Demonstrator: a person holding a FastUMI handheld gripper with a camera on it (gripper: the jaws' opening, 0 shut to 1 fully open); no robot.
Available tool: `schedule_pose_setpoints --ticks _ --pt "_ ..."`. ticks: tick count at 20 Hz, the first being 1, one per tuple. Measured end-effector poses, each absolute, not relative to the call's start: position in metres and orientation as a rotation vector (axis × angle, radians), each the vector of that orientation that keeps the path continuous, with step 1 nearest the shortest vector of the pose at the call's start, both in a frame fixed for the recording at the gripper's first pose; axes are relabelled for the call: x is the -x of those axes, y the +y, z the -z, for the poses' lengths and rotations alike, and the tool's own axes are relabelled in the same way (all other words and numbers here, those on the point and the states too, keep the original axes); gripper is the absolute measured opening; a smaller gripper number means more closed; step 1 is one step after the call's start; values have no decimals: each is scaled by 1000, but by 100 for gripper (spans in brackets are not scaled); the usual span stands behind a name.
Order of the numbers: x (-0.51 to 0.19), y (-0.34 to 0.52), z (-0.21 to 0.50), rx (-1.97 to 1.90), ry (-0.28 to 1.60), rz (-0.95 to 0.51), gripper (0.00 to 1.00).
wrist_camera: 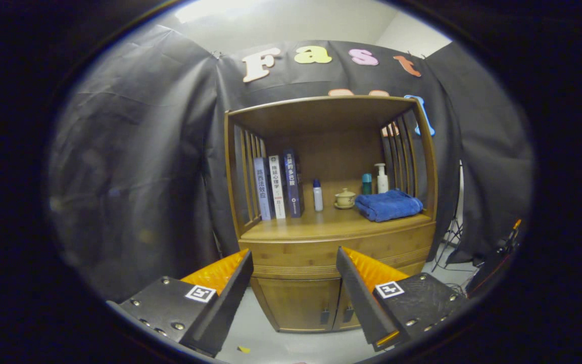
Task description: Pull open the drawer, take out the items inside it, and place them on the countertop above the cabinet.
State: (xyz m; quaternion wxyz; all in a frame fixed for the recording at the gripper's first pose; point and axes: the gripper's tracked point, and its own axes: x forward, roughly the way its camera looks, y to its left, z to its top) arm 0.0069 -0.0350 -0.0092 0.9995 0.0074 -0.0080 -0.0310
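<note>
The gripper [293, 258] hangs wide open and empty, the closed drawer [339, 255] straight ahead beyond both fingers, running crosswise.

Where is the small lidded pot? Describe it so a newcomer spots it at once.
Start at the wooden cabinet, beyond the open claw, and look at its countertop. The lidded pot sits on a saucer near the middle, between the white bottle and the folded blue towel. It alone is squat, rounded and cream-coloured.
</note>
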Motion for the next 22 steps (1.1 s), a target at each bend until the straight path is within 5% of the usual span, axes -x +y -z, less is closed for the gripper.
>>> schedule_pose_setpoints --ticks 22 --pt "-160 -89 142 -27 200 120 99"
